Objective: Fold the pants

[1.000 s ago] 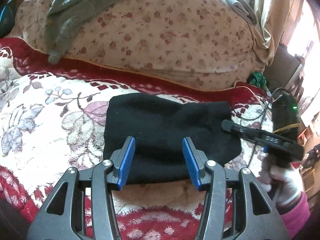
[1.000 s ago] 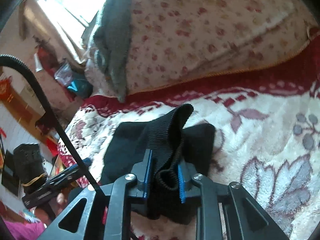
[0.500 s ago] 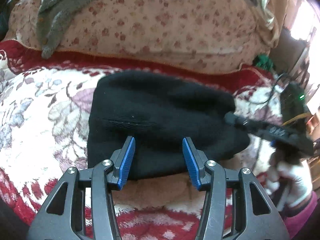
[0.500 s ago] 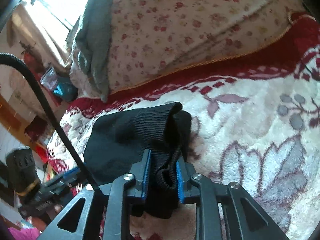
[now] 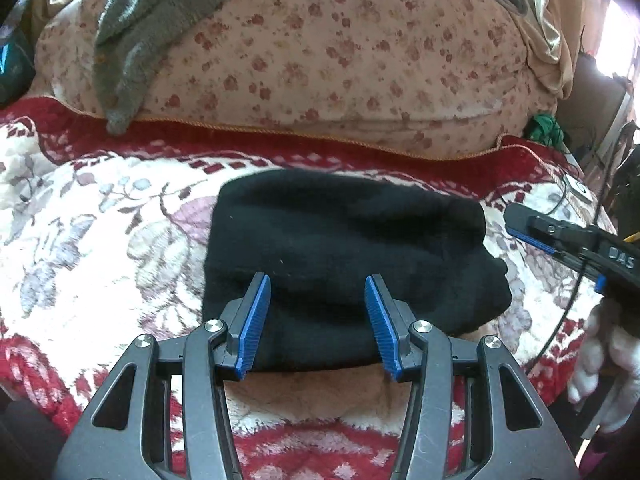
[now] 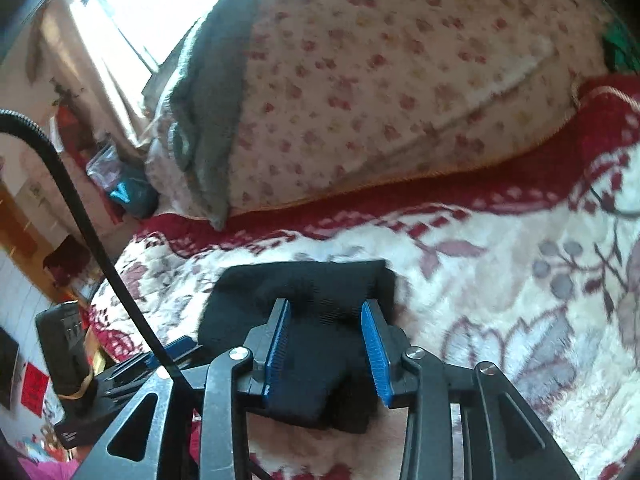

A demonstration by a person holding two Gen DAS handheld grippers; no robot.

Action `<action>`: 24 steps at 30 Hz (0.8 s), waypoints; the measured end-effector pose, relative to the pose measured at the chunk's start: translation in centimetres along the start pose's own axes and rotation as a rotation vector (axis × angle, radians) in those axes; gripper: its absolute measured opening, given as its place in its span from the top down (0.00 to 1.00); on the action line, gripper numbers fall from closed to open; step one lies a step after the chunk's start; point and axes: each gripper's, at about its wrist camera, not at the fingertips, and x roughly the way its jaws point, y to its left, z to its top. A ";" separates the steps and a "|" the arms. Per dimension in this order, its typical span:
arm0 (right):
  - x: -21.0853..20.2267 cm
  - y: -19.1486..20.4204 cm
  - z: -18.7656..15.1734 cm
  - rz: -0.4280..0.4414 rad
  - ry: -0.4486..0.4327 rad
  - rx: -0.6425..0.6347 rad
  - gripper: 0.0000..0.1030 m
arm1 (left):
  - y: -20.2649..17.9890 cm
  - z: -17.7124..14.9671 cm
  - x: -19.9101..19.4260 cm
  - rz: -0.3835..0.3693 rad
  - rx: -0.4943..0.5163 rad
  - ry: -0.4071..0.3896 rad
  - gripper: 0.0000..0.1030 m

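Floral blanket (image 5: 100, 240), sunlit window (image 6: 132, 12)

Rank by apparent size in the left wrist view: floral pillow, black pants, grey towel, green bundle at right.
1. floral pillow
2. black pants, though they lie nearer the camera, so true size is unsure
3. grey towel
4. green bundle

A floral red-and-cream blanket (image 5: 100, 240) carries folded black pants (image 5: 340, 248) and, seemingly, a flowered duvet (image 5: 320, 60).

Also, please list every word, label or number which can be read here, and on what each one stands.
"DAS": white letters on the right gripper, at the frame's right edge; they may run on out of view.
Red sign at the room's edge: too blurred to read.
Nothing else legible.
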 end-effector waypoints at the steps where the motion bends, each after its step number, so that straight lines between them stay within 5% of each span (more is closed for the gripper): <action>1: 0.0 0.6 0.2 0.005 -0.002 -0.017 0.66 | 0.0 0.1 -0.1 0.010 0.000 -0.003 0.53; 16: 2.6 5.4 -0.8 -0.037 0.029 -0.170 0.58 | 2.4 1.0 -0.8 0.089 -0.042 -0.032 0.53; 24: 3.0 4.5 -1.0 -0.068 0.047 -0.158 0.52 | 3.6 0.9 -0.2 0.099 -0.070 -0.023 0.53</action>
